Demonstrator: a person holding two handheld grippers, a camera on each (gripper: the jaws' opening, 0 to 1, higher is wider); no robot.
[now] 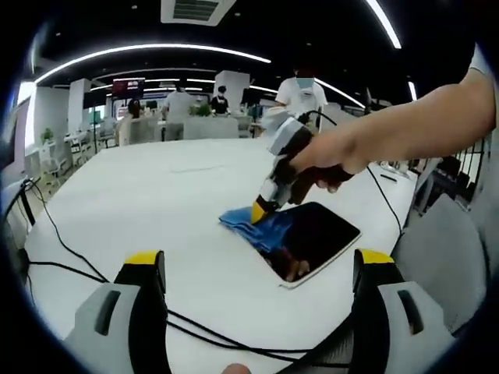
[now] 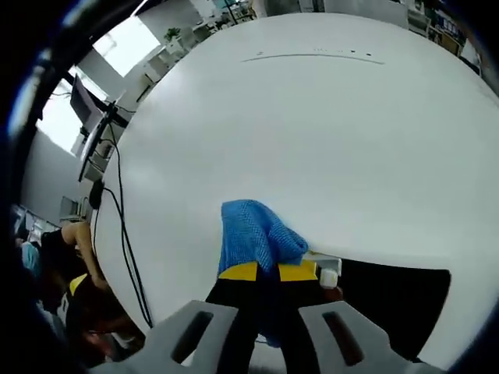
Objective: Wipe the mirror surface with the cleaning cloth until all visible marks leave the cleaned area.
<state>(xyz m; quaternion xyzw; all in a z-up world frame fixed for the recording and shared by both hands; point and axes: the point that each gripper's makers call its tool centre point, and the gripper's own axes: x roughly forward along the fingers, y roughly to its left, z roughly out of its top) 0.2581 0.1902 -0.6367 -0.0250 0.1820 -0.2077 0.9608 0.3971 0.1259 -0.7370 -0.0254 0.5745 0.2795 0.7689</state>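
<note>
Blue cleaning cloth (image 2: pixel 257 236) is pinched in the right gripper (image 2: pixel 267 272), whose yellow-tipped jaws are clenched together on it, the cloth bunching up beyond the tips. In the right gripper view the cloth lies over the edge of a dark mirror (image 2: pixel 394 304) that rests flat on a large white table (image 2: pixel 312 125). From the left gripper view the same scene sits further off — a hand (image 1: pixel 331 156) grips the right gripper (image 1: pixel 258 211) and presses its yellow tip down on the blue cloth (image 1: pixel 249 222), which covers the far left corner of the mirror (image 1: pixel 316 238). The mirror's glossy black face reflects dim shapes. The left gripper (image 1: pixel 257 269) hangs above the table (image 1: pixel 148 195), its two yellow-tipped jaws spread wide apart and gripping nothing. Black cables (image 1: pixel 70 253) trail across the near tabletop. Behind the table, people (image 1: pixel 300 89) stand in a bright office.
</note>
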